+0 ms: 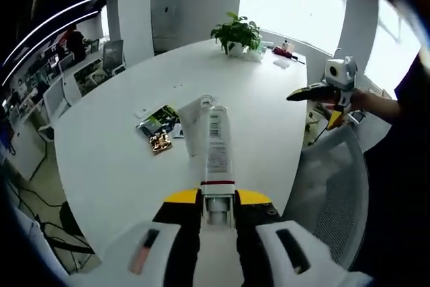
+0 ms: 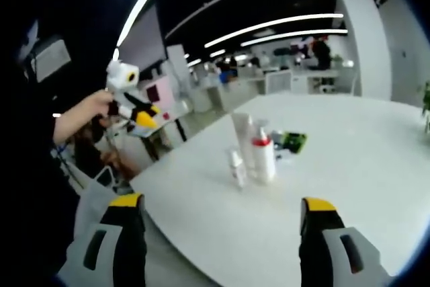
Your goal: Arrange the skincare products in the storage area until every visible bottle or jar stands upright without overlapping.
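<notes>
My left gripper [image 1: 218, 198] is shut on the cap end of a white tube [image 1: 218, 146] with a barcode and a red band, which points out over the round white table [image 1: 114, 166]. Behind it stands another white tube [image 1: 191, 129]. In the right gripper view a tall white tube [image 2: 242, 134], a white bottle with a red top [image 2: 263, 158] and a small white bottle [image 2: 236, 167] stand upright close together. My right gripper [image 2: 223, 203] is open and empty, short of the table edge. Each gripper appears in the other's view: right [image 1: 299, 95], left [image 2: 144, 120].
A green and gold packet [image 1: 159, 127] [image 2: 293, 141] lies flat beside the products. A potted plant [image 1: 236, 33] and small items [image 1: 283, 52] sit at the far edge. A grey mesh chair [image 1: 329, 189] stands off the table's right side. Office desks lie beyond.
</notes>
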The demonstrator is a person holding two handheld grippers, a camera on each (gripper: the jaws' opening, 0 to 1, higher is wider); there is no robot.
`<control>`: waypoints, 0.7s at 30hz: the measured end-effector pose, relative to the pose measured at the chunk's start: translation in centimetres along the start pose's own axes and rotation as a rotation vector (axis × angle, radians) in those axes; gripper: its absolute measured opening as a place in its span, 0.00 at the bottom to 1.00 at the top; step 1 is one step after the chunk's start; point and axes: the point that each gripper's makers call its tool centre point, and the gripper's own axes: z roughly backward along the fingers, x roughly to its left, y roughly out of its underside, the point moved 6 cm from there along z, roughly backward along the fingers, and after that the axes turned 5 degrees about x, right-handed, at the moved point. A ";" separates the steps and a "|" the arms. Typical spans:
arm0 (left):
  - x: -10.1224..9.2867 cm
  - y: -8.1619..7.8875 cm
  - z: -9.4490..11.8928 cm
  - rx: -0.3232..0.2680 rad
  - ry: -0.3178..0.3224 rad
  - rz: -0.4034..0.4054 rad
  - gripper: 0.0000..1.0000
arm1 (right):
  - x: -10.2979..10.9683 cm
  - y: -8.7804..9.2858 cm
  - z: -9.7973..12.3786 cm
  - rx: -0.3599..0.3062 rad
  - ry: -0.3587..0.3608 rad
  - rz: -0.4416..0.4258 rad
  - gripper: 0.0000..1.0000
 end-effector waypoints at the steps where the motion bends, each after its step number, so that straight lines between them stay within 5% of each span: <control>1: -0.2 -0.1 0.1 0.002 0.004 -0.005 0.16 | 0.0 -0.1 0.0 -0.002 -0.001 0.004 0.93; 13: -5.0 -0.9 0.5 0.085 0.125 -0.103 0.16 | 1.5 -2.6 -0.9 -0.009 -0.075 0.102 0.92; 21: -7.8 -1.5 -0.2 0.140 0.205 -0.150 0.16 | 4.4 -5.0 -2.7 0.045 -0.227 0.309 0.91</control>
